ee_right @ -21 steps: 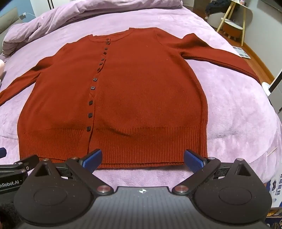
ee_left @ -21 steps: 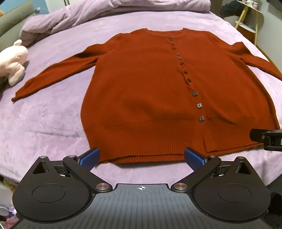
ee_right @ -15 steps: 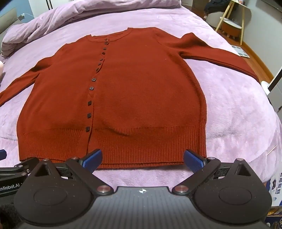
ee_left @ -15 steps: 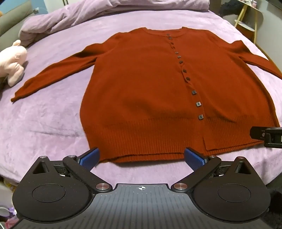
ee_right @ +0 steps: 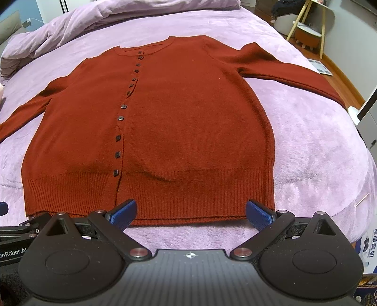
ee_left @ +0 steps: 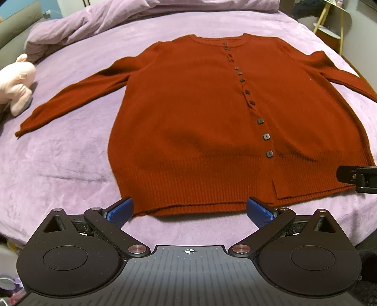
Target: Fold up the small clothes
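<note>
A rust-red buttoned cardigan (ee_left: pixel 200 117) lies flat, front up, on a purple bed, both sleeves spread outward; it also shows in the right wrist view (ee_right: pixel 188 122). My left gripper (ee_left: pixel 189 208) is open and empty, just in front of the left half of the ribbed hem. My right gripper (ee_right: pixel 190 210) is open and empty, just in front of the right half of the hem. Part of the right gripper shows at the right edge of the left wrist view (ee_left: pixel 358 179), over the hem's right end.
A pink plush toy (ee_left: pixel 16 82) lies at the bed's left edge. A bunched purple duvet (ee_left: pixel 117 18) is at the head of the bed. A stool (ee_right: pixel 306 30) and wooden floor are at the far right. The bed's front edge is just below the grippers.
Both grippers have moved slightly forward toward the hem; the cardigan sits a little lower and nearer in view. Jaws stay open.
</note>
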{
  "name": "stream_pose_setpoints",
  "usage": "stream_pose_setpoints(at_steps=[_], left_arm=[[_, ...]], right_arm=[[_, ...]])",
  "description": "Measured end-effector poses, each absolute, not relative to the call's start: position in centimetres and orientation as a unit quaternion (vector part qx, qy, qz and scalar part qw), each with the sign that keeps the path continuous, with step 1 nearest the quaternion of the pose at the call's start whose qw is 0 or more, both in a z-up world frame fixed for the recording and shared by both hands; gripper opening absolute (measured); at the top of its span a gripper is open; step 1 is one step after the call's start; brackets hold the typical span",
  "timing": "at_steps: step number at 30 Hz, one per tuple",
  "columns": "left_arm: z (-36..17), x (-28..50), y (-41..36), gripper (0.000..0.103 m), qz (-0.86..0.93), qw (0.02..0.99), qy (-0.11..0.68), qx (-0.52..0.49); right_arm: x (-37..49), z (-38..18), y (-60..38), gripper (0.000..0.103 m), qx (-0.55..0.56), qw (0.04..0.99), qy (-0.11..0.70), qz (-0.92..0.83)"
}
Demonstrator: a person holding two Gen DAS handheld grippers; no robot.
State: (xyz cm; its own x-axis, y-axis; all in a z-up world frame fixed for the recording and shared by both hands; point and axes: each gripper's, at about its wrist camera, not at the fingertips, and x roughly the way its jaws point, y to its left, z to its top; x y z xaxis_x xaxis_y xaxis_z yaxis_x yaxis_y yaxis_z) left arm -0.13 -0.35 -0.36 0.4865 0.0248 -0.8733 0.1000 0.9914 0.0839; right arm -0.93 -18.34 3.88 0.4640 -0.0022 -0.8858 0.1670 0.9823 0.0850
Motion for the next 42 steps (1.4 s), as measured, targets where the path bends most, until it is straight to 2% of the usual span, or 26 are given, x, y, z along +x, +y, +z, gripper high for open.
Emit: stream_pose_setpoints(at_steps=[42], left_arm=[[-0.89,0.24,-0.33,0.103,-0.014,0.852,0.519,0.073]], right_arm=[[-0.93,3.65,-18.32,0.099,0.081,0.850,0.517,-0.051]])
